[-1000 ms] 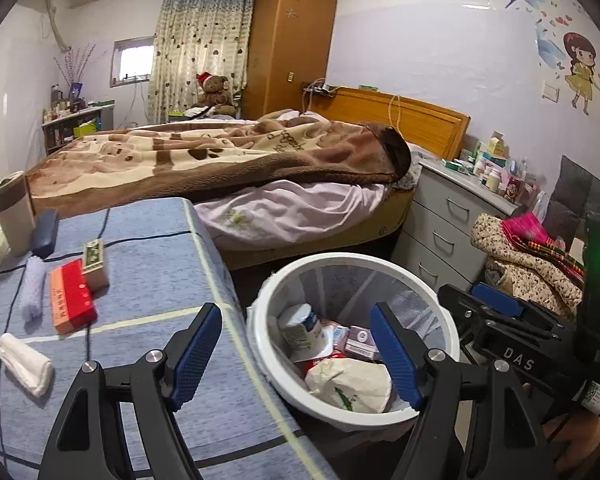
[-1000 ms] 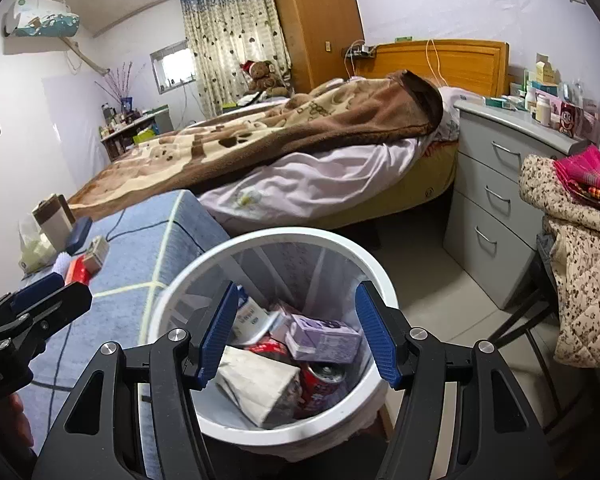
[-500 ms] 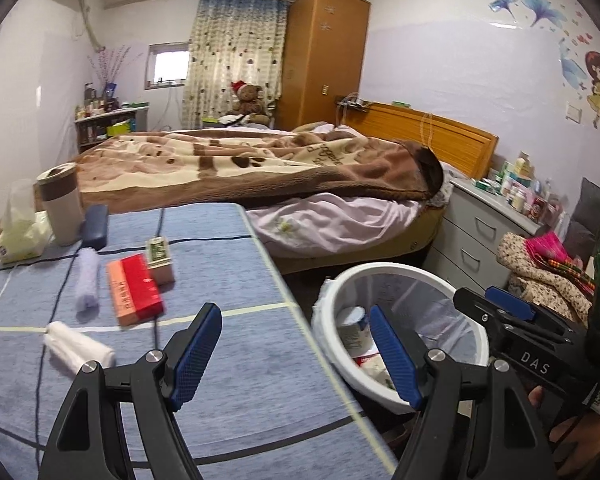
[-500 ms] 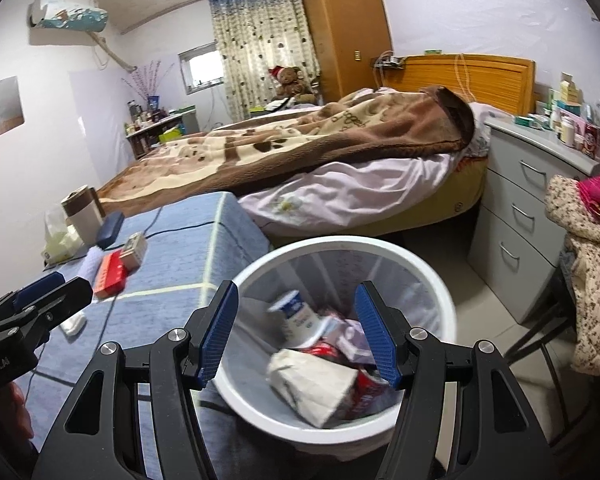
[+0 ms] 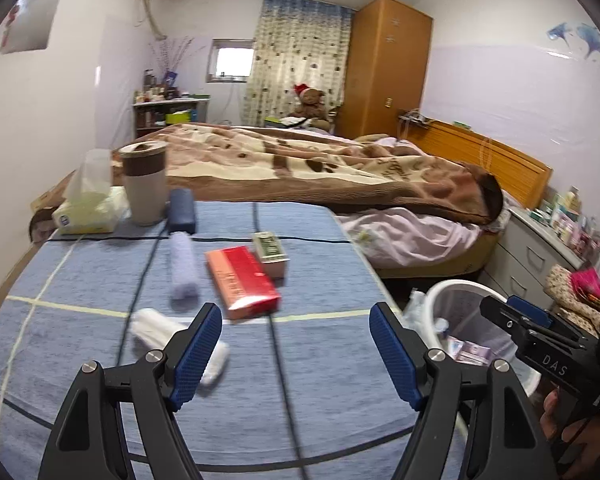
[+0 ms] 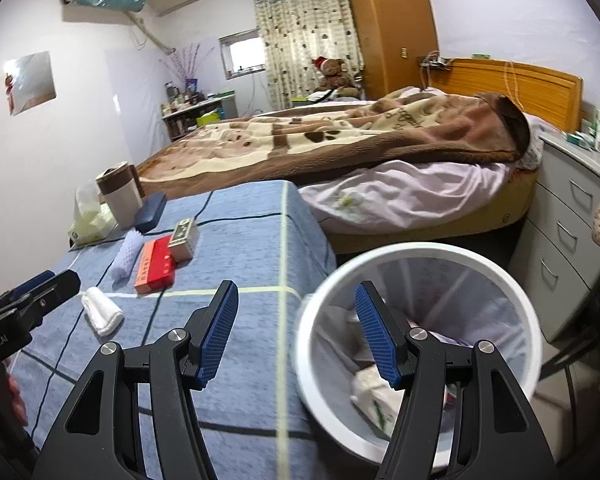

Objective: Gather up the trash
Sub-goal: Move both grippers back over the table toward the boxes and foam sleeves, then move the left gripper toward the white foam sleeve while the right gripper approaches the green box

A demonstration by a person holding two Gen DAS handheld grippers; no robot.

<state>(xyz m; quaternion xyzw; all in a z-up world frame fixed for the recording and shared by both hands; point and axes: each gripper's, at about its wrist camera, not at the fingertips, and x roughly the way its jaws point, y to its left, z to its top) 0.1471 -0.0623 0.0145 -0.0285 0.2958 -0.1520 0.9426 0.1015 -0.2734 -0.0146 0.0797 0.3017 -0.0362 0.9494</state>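
My left gripper point(image 5: 296, 352) stands open and empty over the blue checked table point(image 5: 80, 280). Just ahead of it lie a red box point(image 5: 242, 280), a small green-and-white box point(image 5: 270, 250), a pale rolled cloth point(image 5: 184, 266) and a white crumpled roll point(image 5: 156, 326) by the left fingertip. My right gripper point(image 6: 296, 336) is open and empty too, straddling the table's right edge and the white trash bin point(image 6: 420, 344), which holds wrappers and a white bag point(image 6: 374, 400). The bin point(image 5: 460, 312) also shows at the right of the left wrist view.
At the table's far left stand a tissue pack point(image 5: 88, 210), a brown-and-white cup point(image 5: 145, 184) and a dark blue case point(image 5: 182, 210). A bed with a brown blanket point(image 5: 300, 168) lies beyond. A grey drawer unit point(image 6: 572, 232) stands right of the bin.
Both views have swung left from the bin toward the table. The table's items now sit ahead of the left gripper, and the bin has slid to the right in both views. Jaws unchanged.
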